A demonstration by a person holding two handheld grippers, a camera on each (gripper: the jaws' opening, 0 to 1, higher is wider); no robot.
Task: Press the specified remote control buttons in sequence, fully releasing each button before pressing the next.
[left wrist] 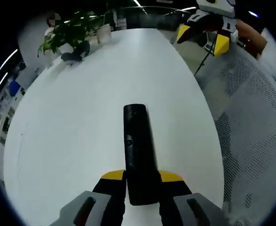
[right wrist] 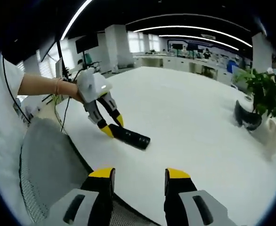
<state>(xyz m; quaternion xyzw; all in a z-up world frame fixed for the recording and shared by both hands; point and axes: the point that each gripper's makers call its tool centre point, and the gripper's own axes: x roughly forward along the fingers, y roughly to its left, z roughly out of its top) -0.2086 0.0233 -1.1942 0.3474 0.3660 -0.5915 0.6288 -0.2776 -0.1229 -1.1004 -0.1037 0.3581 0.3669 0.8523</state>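
A long black remote control lies on the white table, pointing away from me, with a small round button showing on its near half. My left gripper is shut on its near end, yellow tips on both sides. In the right gripper view, the left gripper comes from a person's hand and clamps the remote near the table's edge. My right gripper hovers open above the table edge, short of the remote, with nothing between its fingers. In the left gripper view the right gripper hangs open at the far right.
A potted plant stands near the table's far side. A grey mesh chair sits beside the table edge. A person's forearm reaches in from the left. Office desks and ceiling lights lie behind.
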